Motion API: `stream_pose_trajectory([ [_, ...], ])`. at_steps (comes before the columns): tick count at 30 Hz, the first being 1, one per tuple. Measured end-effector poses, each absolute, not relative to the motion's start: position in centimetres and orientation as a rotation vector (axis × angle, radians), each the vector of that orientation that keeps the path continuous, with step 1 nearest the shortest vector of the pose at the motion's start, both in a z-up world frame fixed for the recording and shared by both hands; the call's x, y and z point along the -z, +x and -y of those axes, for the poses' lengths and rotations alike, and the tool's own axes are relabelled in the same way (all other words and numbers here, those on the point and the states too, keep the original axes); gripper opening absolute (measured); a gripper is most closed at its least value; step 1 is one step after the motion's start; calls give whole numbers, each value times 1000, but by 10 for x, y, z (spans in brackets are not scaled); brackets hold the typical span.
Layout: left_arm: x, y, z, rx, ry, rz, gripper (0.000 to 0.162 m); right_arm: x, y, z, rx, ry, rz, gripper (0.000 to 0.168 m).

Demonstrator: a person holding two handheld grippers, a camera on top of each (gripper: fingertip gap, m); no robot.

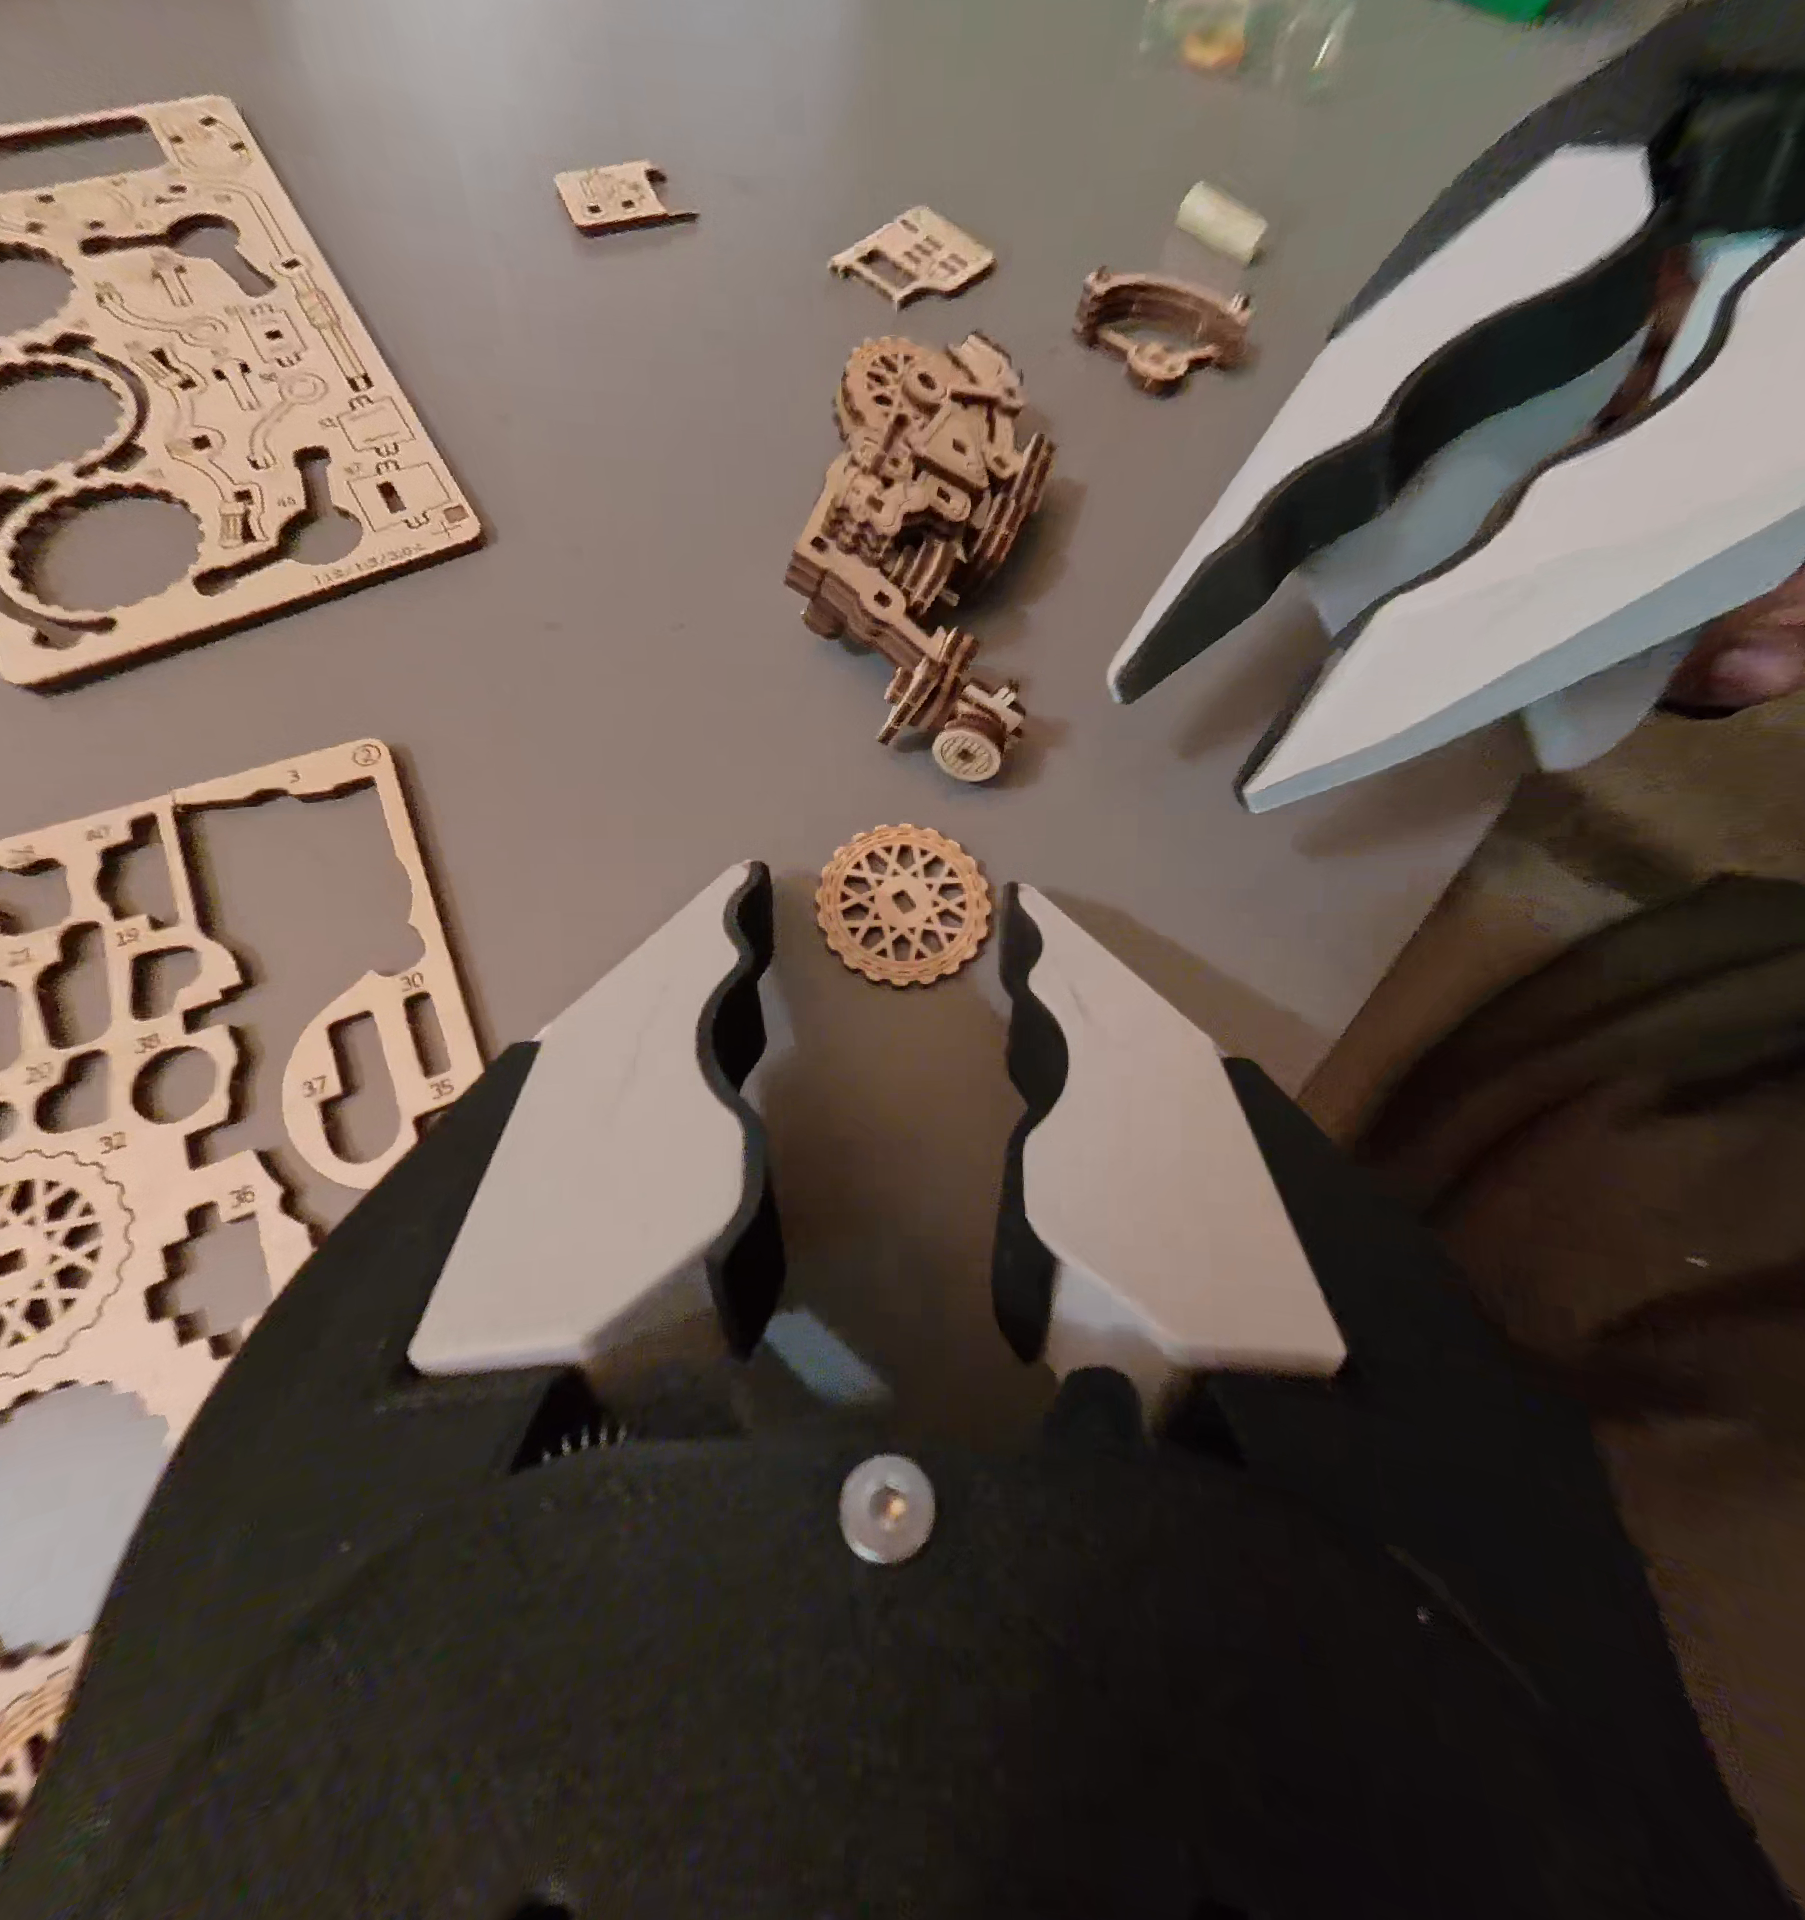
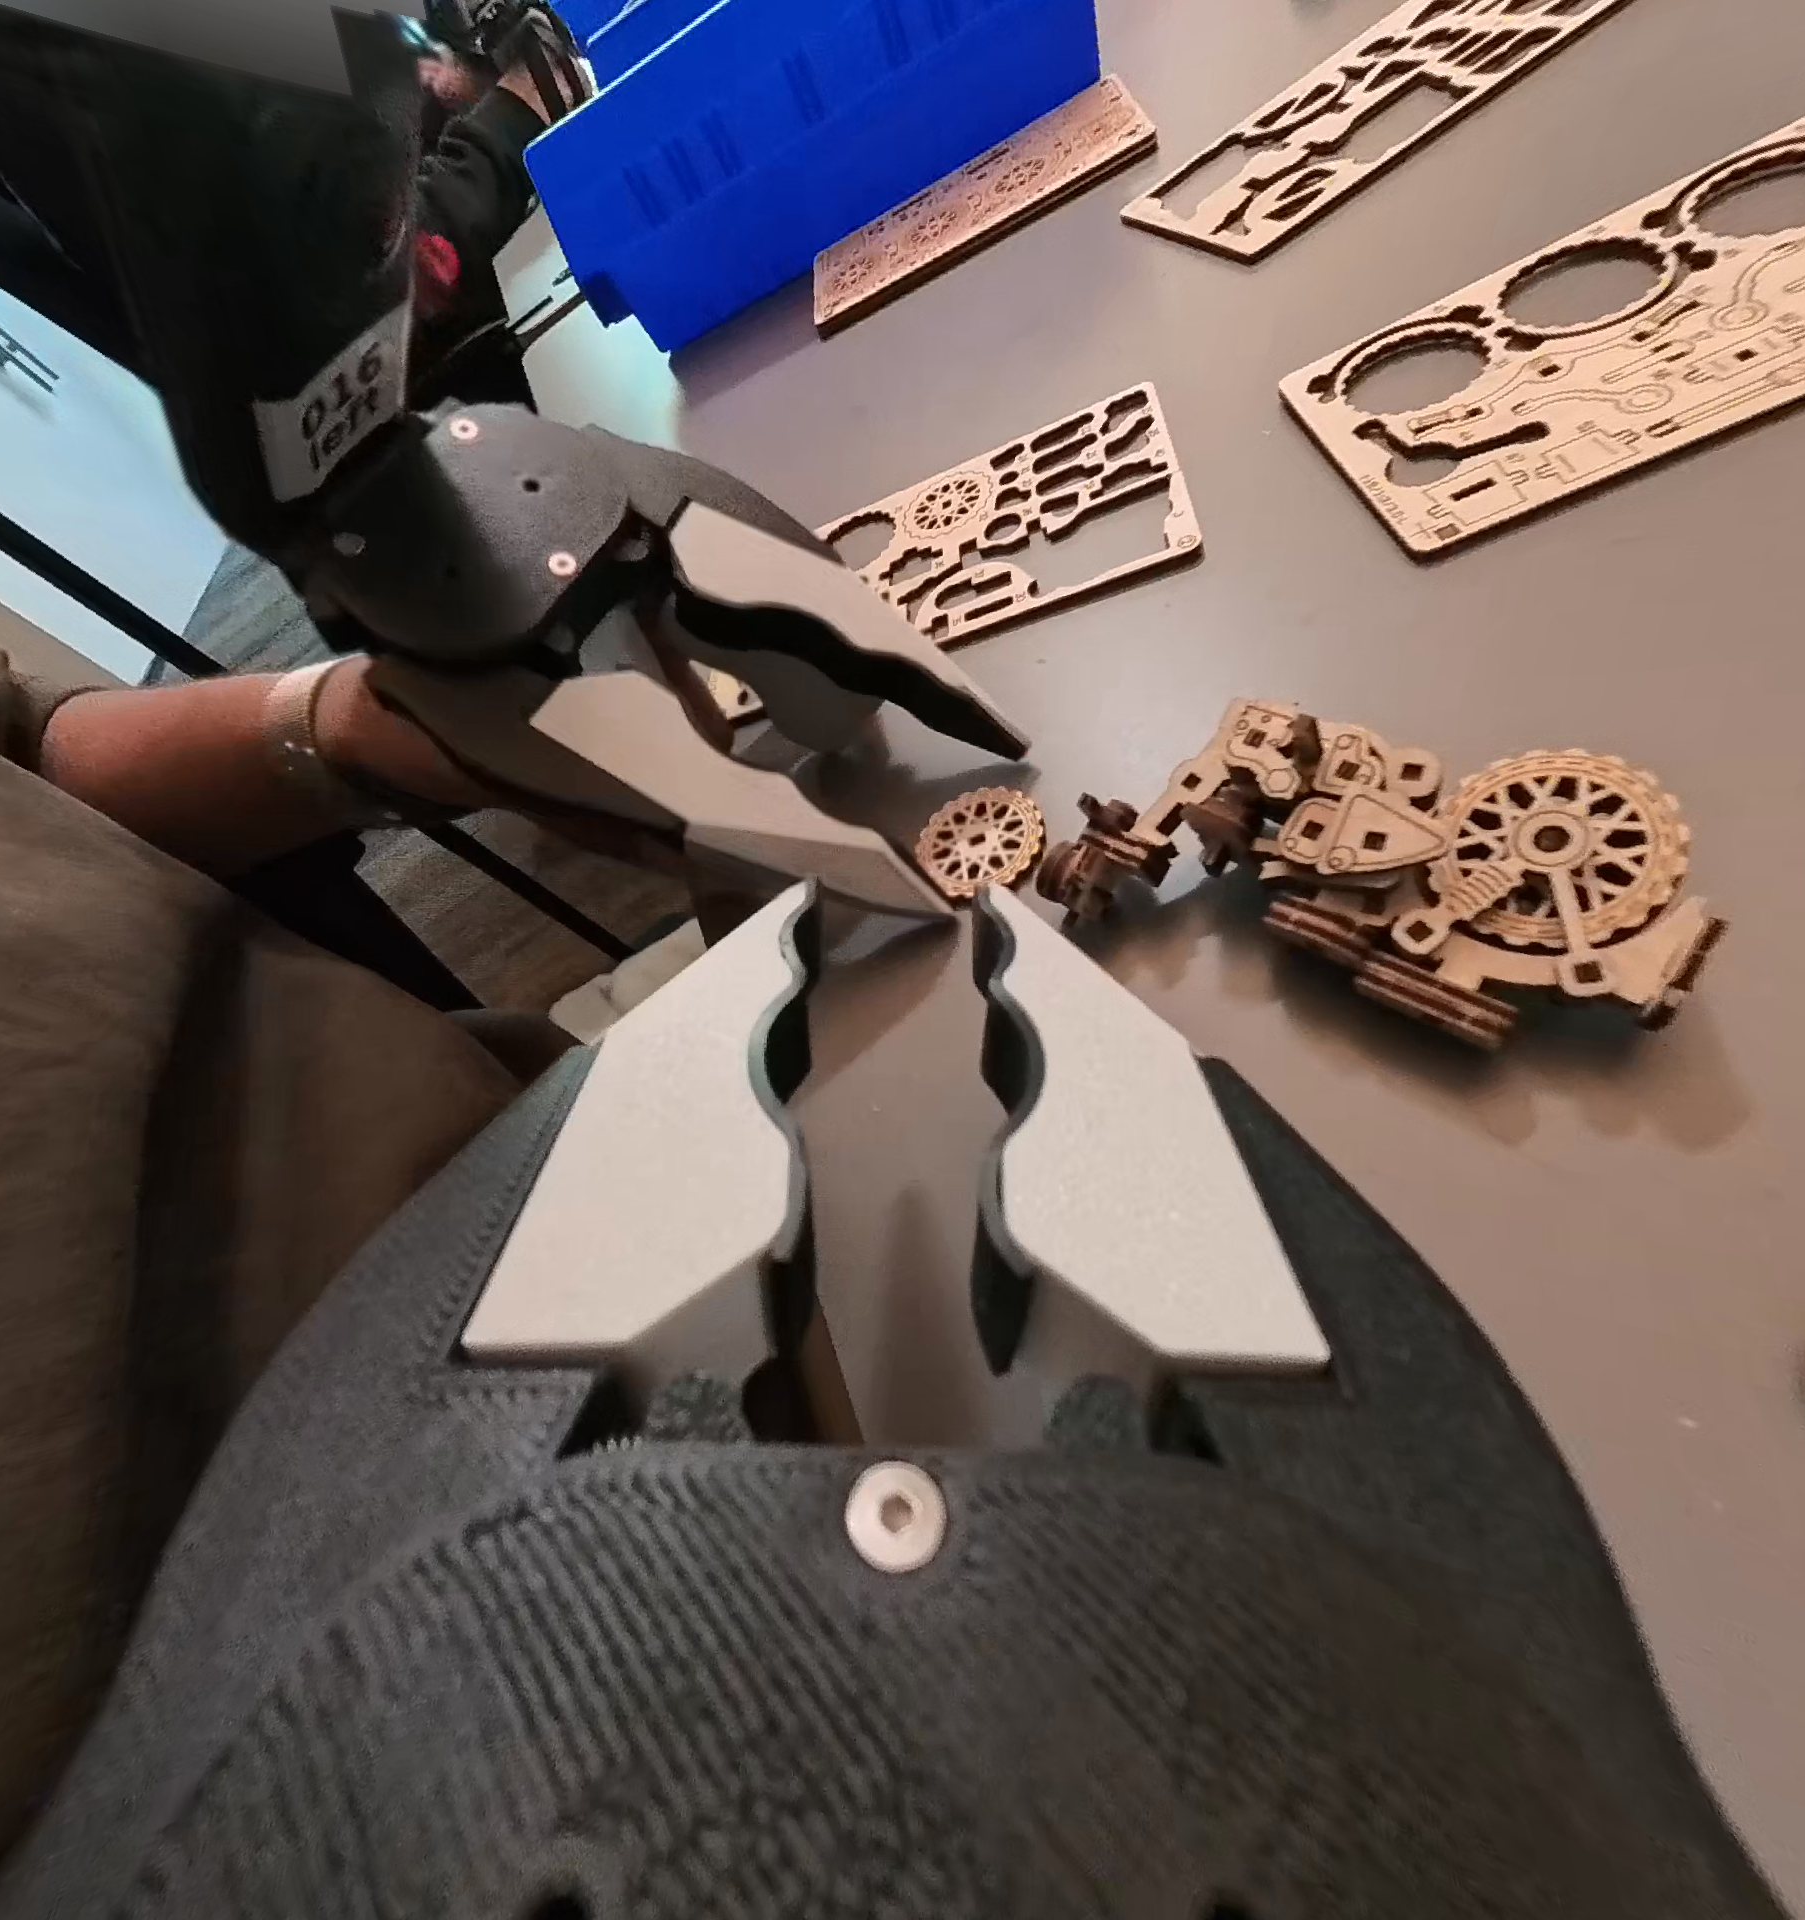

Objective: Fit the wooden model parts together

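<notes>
Wheel (image 1: 902,916) is lying flat on the desk (image 1: 617,644), at 12 o'clock between the open left tool's (image 1: 885,896) tips; gripping its rim squarely seems best. Right tool (image 2: 893,902) is hovering open, empty.

A blue bin (image 2: 815,156) stands at the grey table's (image 2: 1397,1195) far edge.

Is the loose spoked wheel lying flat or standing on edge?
Lying flat. The spoked wheel shows its full round face on the grey table, just ahead of the open left gripper, untouched by either fingertip.
</notes>
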State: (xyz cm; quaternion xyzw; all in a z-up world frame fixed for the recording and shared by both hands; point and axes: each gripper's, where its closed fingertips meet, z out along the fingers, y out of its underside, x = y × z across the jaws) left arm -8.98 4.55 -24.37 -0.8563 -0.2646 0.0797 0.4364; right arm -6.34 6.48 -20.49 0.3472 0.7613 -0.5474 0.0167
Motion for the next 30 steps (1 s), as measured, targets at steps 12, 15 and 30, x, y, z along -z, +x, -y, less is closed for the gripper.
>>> stream_pose_trajectory([
  [12, 246, -82, -52, -256, -2171, 578, 31, 203, -64, -67, 1716, 1091, -2348, 27],
  [15, 245, -82, -51, -255, -2167, 574, 31, 202, -64, -68, 1717, 1093, -2350, 28],
  [30, 230, -89, -47, -239, -2062, 621, 31, 203, -69, -72, 1726, 1126, -2337, 28],
])
